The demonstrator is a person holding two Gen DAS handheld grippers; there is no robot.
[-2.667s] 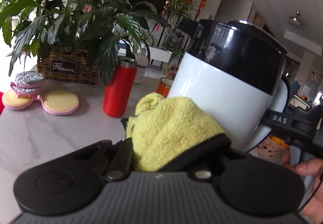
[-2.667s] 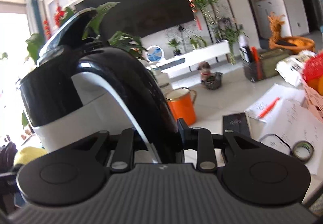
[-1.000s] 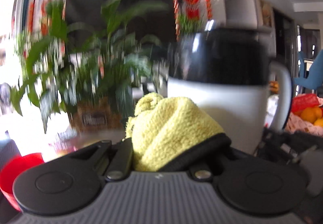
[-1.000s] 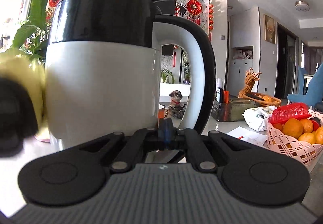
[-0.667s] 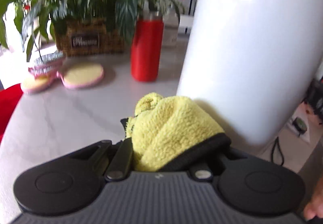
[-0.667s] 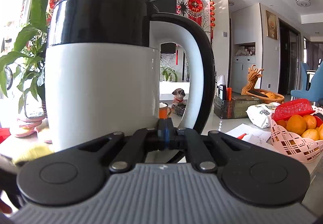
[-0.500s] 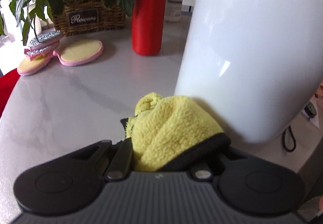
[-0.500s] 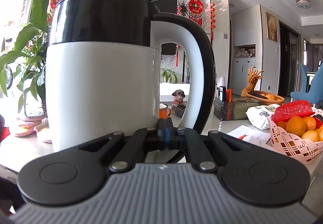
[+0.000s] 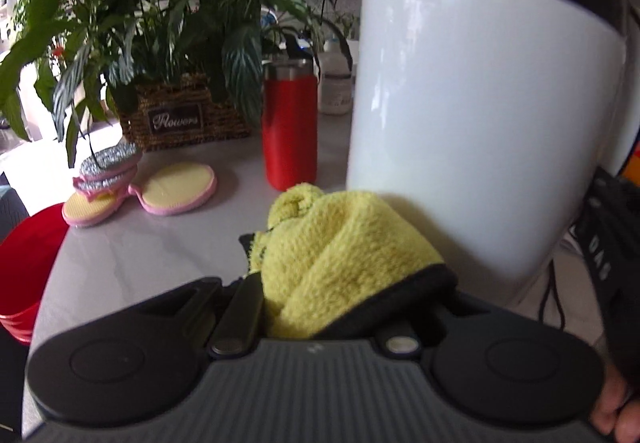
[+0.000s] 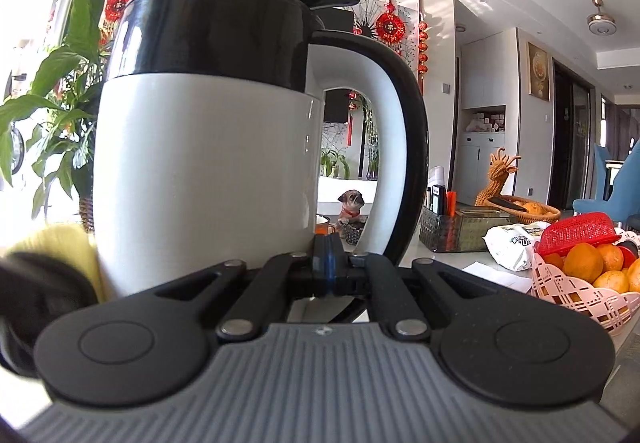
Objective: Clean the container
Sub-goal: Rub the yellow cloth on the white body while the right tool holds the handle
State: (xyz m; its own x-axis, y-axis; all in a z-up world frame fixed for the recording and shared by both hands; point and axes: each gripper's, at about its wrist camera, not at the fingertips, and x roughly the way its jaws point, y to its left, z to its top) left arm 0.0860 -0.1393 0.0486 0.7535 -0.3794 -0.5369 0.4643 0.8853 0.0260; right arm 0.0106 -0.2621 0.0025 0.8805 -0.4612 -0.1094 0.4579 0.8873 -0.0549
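Clamping a bunched yellow microfibre cloth [image 9: 340, 251], the left gripper [image 9: 320, 275] has its jaws closed on the fabric, which presses against the lower white wall of the electric kettle [image 9: 472, 115]. The right gripper [image 10: 328, 267] has its jaws fully closed at the base of the kettle's black-edged handle [image 10: 404, 147]; whether they pinch it cannot be told. A wicker planter [image 9: 180, 119] behind reads "Flowers". A red tumbler [image 9: 290, 127] stands left of the kettle.

Left gripper [image 9: 340, 255] tilted downward, jaws clamped on a wad, right gripper [image 10: 328, 269] near level, jaws fully closed
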